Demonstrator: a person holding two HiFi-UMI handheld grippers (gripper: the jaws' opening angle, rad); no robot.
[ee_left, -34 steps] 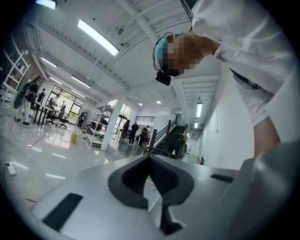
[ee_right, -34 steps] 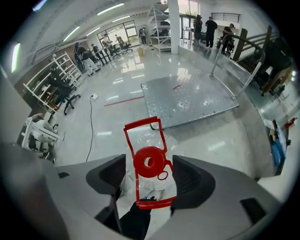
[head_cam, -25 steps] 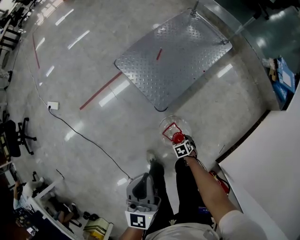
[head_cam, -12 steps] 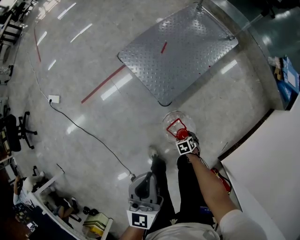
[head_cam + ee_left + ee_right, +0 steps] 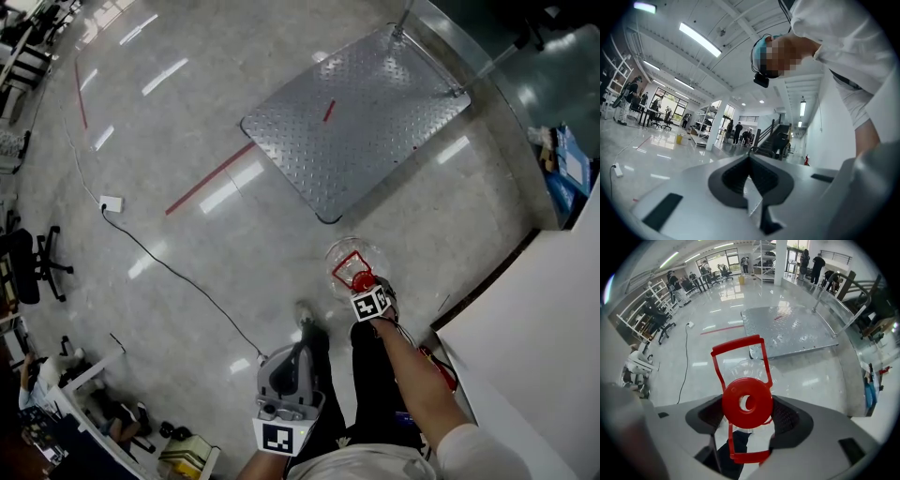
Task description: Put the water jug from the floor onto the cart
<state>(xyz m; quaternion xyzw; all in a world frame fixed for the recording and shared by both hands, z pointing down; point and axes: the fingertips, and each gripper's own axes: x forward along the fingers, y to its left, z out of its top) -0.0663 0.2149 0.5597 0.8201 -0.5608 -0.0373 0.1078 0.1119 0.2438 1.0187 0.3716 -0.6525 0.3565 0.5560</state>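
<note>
The water jug is clear, with a red cap and a red handle. It hangs just in front of my feet, near the closest corner of the cart, a low steel tread-plate platform. My right gripper comes down on it from above, its jaws shut on the neck under the red cap. My left gripper hangs low by my left leg, away from the jug. In the left gripper view, the left gripper points out across the hall, its pads together with nothing between them.
The cart has a tubular handle rail on its far side. A white wall and a red fire extinguisher stand close on my right. A black cable with a white socket block runs left; red floor tape leads to the cart.
Little differs: the head view has shifted slightly, and the right gripper keeps its hold on the jug near the cart's corner. The left gripper stays by my leg.
</note>
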